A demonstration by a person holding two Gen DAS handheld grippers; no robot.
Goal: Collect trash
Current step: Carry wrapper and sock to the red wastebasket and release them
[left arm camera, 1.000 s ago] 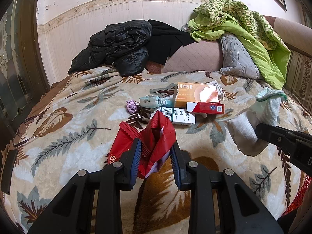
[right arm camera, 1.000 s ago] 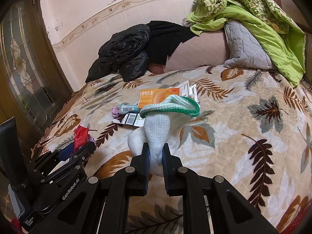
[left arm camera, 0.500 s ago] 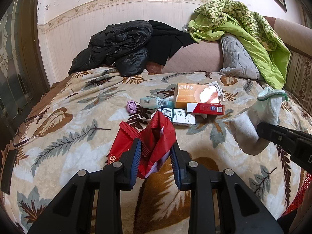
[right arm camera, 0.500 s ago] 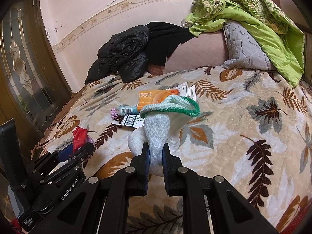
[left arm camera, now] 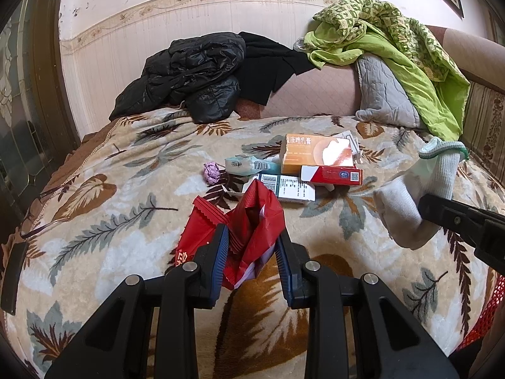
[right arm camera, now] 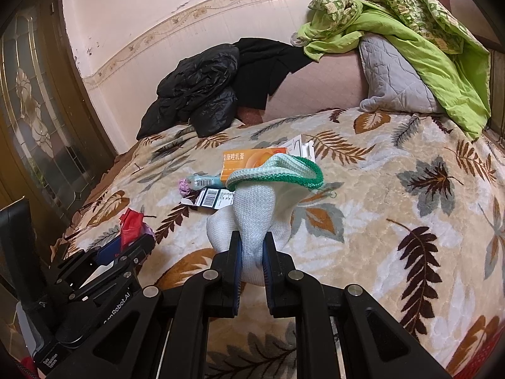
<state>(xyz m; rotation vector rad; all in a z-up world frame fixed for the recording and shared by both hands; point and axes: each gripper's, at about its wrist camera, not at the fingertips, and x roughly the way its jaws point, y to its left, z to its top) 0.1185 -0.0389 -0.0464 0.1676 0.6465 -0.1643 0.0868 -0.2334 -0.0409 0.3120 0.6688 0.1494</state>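
Already both hands are full: the left gripper (left arm camera: 252,246) clamps a crumpled red plastic wrapper (left arm camera: 252,221) at lower centre, the right gripper (right arm camera: 251,252) pinches a white knitted sock (right arm camera: 252,218), with the remaining litter lying beyond the fingers on the bed.

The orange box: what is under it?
The orange box lies partly on a red-and-white box; white packets stick out behind. What else lies beneath is covered.
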